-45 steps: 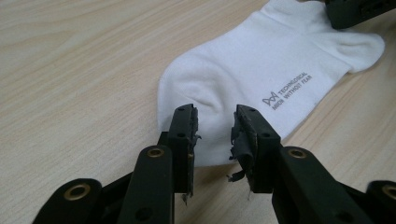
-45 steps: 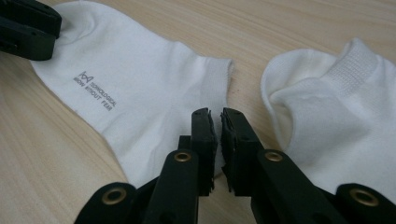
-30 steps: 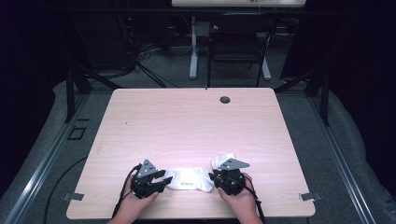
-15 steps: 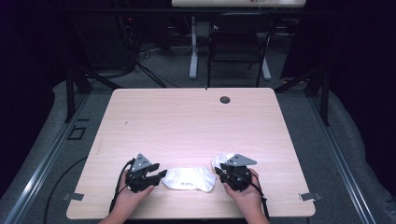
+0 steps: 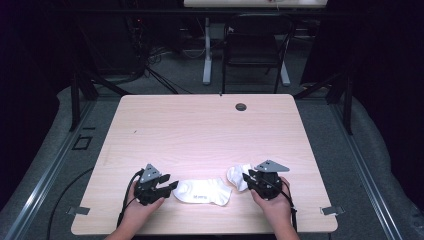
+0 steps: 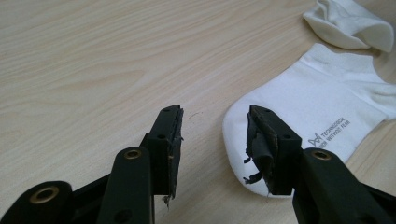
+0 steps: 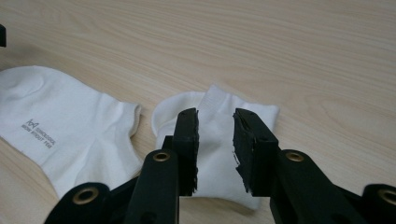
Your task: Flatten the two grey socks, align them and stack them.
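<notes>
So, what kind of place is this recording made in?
Probably a lab or recording studio, not a home: a bare wooden table stands on grey carpet inside a dark metal frame, with cables and an empty chair behind.

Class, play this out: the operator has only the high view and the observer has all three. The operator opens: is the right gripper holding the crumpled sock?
Observer: No. In the right gripper view, the right gripper has just been opening its jaws. The crumpled sock lies under the gap, not pinched.
Operator: And the left gripper?
Observer: The left gripper is open. One jaw is over the flat sock's rounded end, and there is bare table between the jaws.
Operator: Any marking on the flat sock?
Observer: Yes, a small grey logo with two lines of print.
</notes>
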Demonstrator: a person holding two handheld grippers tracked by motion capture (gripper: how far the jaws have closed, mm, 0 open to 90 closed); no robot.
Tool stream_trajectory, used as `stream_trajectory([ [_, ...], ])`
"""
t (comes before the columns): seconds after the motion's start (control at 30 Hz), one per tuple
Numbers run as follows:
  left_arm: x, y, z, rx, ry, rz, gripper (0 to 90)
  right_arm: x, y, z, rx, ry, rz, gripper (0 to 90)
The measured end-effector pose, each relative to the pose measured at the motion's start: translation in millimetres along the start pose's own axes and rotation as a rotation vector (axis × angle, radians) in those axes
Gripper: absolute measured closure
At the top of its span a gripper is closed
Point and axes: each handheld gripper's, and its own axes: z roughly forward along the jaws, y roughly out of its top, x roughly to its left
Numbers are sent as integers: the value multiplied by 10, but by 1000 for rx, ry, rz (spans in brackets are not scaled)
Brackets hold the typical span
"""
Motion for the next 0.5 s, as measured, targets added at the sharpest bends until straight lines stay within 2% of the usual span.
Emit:
stream_trajectory([
  [0.13,-6,0,1,-2,0,-2,555,-31,-16,15,9,-16,7,686],
  [0.2,-11,0,3,1,1,-2,555,-13,-19,32,10,5,16,679],
  [0.5,-16,-1,6,0,-2,0,555,241,-7,196,45,62,-69,638],
])
